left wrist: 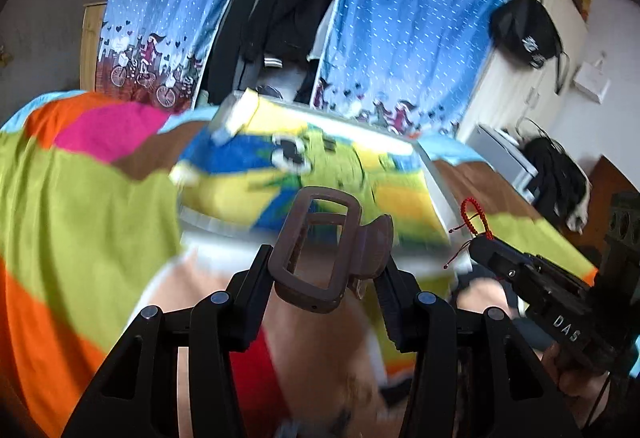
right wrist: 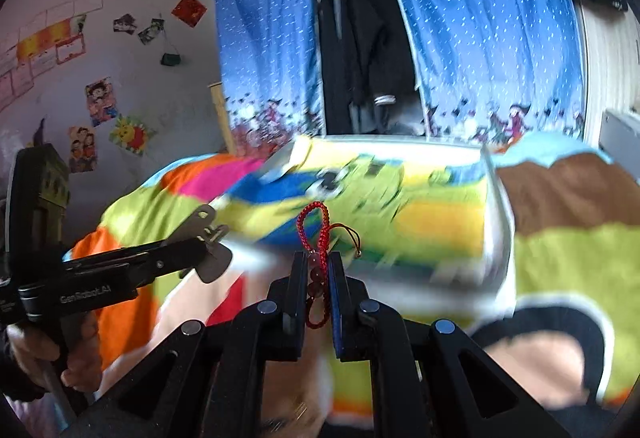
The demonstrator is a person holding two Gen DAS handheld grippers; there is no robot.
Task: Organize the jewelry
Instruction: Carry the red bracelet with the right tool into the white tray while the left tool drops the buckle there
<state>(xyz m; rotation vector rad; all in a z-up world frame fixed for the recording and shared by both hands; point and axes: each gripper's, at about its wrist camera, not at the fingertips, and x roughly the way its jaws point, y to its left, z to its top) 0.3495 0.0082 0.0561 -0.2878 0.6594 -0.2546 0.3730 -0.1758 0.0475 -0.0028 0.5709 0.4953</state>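
My left gripper (left wrist: 326,258) is shut on a brown hair claw clip (left wrist: 320,250), held in the air above the bed. In the right wrist view that clip (right wrist: 208,238) shows at the left, sticking out of the left gripper's tip. My right gripper (right wrist: 318,266) is shut on a red braided cord bracelet (right wrist: 316,234) with dark red beads; its loop stands up above the fingers. The left wrist view shows the same bracelet (left wrist: 476,217) at the right gripper's tip. Ahead lies a flat box (right wrist: 496,222) with a colourful cartoon lid, blurred.
A bedspread (left wrist: 80,197) in green, orange, pink and brown patches covers the bed. Behind stands a wardrobe with blue dotted curtains (right wrist: 480,37) parted on dark hanging clothes (right wrist: 364,37). A hand (right wrist: 76,362) holds the left gripper's handle. Pictures hang on the left wall.
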